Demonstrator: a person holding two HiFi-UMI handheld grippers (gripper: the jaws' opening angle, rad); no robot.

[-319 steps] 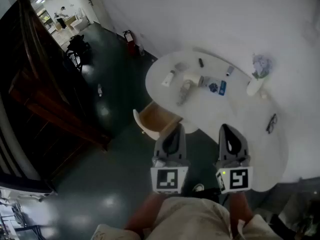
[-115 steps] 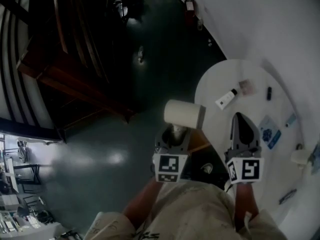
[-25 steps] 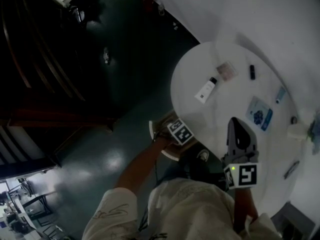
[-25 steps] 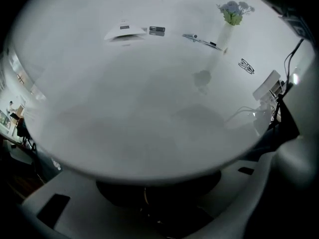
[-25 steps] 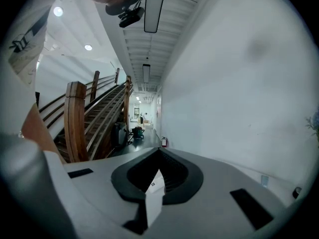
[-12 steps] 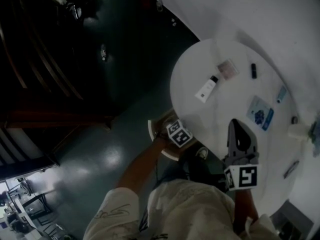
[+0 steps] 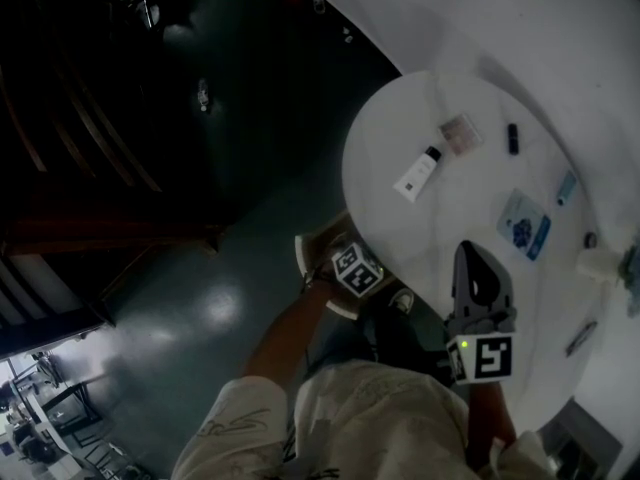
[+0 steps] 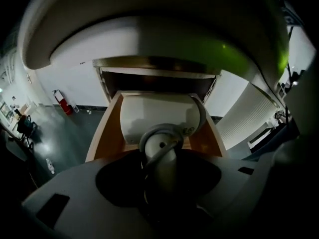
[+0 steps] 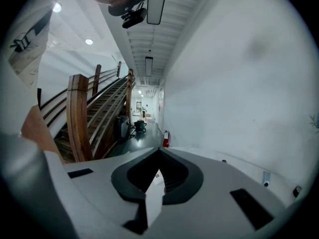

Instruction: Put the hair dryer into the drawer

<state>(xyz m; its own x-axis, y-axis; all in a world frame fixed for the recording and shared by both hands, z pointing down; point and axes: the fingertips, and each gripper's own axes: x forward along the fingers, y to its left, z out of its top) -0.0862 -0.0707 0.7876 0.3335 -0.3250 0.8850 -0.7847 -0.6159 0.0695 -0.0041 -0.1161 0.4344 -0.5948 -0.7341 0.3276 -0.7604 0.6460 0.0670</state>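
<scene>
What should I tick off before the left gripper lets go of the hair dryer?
1. Left gripper clamped on the hair dryer handle: ok.
2. Drawer pulled open under the table: ok.
3. Hair dryer body between the drawer's side walls: ok.
4. Hair dryer resting on the drawer bottom: cannot tell.
5. Right gripper shut, empty, above the table, away from the drawer: ok.

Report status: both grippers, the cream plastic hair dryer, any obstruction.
Left gripper shut on cream plastic hair dryer, by its grey handle. Right gripper shut, empty. Dryer body inside open wooden drawer, not yet released. No obstruction visible.
</scene>
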